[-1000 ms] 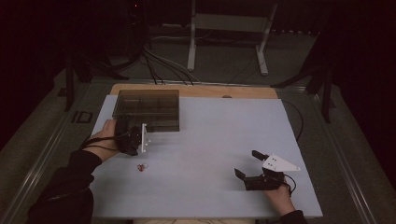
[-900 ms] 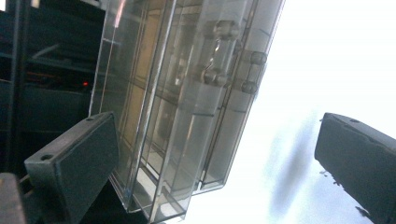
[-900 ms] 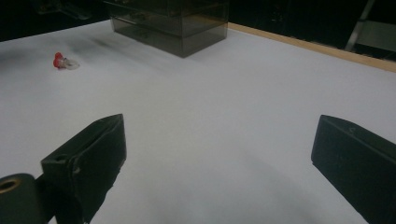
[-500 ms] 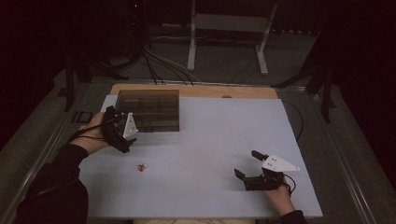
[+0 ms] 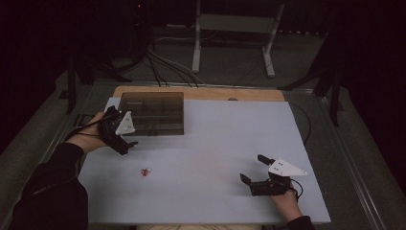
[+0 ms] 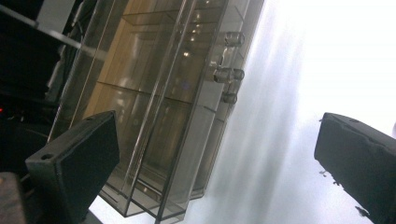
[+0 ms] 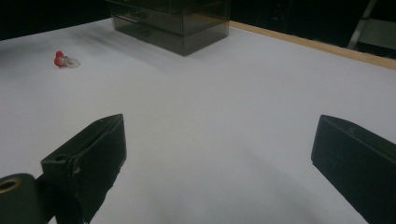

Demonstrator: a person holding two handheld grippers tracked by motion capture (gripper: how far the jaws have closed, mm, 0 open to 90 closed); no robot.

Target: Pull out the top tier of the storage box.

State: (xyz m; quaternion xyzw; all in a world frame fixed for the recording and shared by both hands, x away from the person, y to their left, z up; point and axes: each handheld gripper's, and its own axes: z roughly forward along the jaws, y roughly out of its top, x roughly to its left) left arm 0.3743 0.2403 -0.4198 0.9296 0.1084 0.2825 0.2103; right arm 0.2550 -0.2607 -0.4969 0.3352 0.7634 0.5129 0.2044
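The left tongs (image 5: 125,136) are held with jaws apart just beside the left front corner of the smoky clear box (image 5: 152,113) on the counter (image 5: 215,143). The right tongs (image 5: 256,169) are also spread wide, empty, well apart from the box toward the near right. A small red and clear piece (image 5: 145,171) is seen in front of the box.

A smoky clear compartment box (image 5: 152,114) sits flat at the white table's far left; a small red-and-clear piece (image 5: 145,171) lies nearer, well apart
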